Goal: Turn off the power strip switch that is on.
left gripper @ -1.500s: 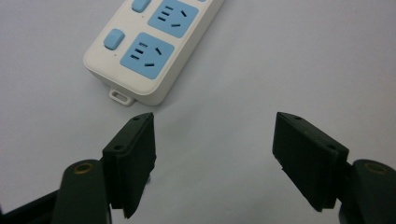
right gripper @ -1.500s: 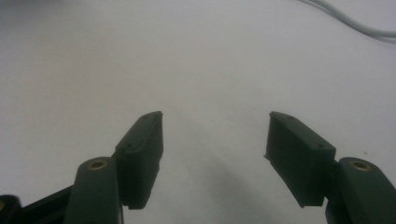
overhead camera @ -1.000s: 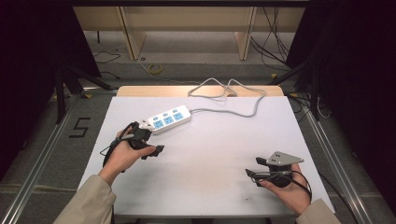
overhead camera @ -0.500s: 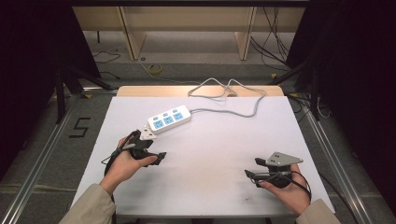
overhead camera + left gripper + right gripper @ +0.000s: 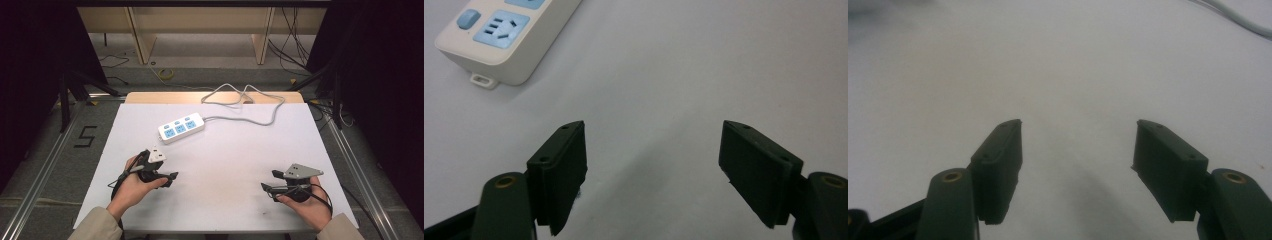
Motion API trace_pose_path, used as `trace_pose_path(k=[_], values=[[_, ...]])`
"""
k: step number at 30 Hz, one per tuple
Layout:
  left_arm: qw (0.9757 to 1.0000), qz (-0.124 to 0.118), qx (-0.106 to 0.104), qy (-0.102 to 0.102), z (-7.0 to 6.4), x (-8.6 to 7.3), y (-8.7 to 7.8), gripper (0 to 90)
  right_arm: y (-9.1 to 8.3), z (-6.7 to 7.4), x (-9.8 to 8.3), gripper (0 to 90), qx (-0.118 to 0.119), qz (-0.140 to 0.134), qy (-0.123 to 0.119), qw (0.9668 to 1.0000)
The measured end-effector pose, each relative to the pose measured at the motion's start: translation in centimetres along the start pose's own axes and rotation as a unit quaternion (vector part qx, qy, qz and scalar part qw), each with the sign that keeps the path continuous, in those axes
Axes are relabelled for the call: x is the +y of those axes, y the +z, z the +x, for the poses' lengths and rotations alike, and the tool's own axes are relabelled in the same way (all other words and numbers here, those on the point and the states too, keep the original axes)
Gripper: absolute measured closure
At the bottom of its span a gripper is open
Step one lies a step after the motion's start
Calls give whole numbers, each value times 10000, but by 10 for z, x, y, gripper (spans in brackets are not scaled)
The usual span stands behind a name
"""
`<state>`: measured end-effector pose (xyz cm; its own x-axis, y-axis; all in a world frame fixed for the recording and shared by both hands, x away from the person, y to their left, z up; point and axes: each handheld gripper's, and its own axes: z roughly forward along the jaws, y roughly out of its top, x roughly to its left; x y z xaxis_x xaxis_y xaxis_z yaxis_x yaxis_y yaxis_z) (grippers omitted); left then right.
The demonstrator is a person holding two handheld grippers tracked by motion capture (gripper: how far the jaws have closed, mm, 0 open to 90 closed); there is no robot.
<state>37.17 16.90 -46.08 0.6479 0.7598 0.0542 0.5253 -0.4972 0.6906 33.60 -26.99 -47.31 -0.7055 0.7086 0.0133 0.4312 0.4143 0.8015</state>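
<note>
While both jaws stand wide apart and empty, the left gripper hovers near the white plastic power strip with blue sockets.
The right gripper, equally spread and empty, rests well apart on the white surface.

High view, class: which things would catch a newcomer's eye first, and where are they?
The white power strip with blue sockets lies toward the far left of the white table, its grey cable looping to the far edge. At the near edge, the left gripper and right gripper sit open and empty in the person's hands.
</note>
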Motion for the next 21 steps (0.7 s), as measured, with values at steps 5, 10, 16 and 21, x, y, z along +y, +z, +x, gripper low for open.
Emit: trace_pose_path(k=[5, 10, 16, 21], values=[[10000, -10, 8, -60, -1, -12, -3, 261, 1, 1, 0, 370, 10, 20, -11, 10000], [9999, -30, 124, -86, -3, -25, -6, 260, 1, 1, -1, 370, 18, 18, -30, 10000], [9995, 8, 231, -208, -5, -39, -10, 260, 2, 3, 0, 370, 36, 16, -23, 10000], [9995, -3, 286, -160, -7, -39, -8, 257, 3, 4, 0, 371, 52, 53, -41, 10000]])
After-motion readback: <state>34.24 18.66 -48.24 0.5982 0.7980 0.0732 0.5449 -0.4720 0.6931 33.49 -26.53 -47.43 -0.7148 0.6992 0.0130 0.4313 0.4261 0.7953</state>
